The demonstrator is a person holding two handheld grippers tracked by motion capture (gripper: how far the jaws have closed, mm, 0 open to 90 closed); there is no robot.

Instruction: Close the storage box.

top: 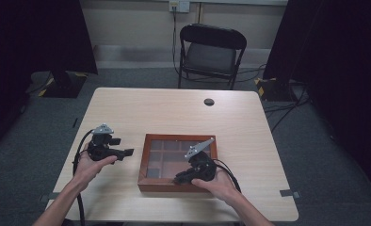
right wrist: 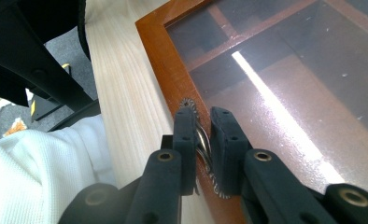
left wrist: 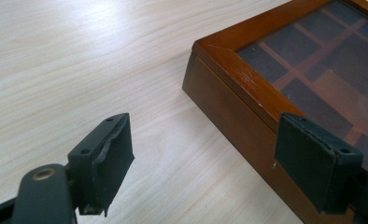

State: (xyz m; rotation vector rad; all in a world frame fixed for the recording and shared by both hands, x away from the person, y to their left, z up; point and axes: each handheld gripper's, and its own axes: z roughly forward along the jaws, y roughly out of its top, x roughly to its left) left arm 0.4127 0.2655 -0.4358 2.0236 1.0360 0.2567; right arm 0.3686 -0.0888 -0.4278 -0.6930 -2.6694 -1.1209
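Two grippers work one wooden display box [top: 148,160] lying closed near the middle of the table [top: 127,106]. At left, our left gripper [left wrist: 203,158] hangs with jaws released, empty, just beside the box's left wall. At right, our right gripper [right wrist: 203,140] has its jaws clenched on the small metal clasp [right wrist: 201,142] at the near edge of the glass lid [right wrist: 285,70]. We judge the opening is in hand; next, lift the clasp upward while the left steadies the box. One chair [top: 212,52] stands beyond.

high view: above, looking down on table [top: 127,108] | gripper views: close, low | shared: wooden box [top: 148,162]
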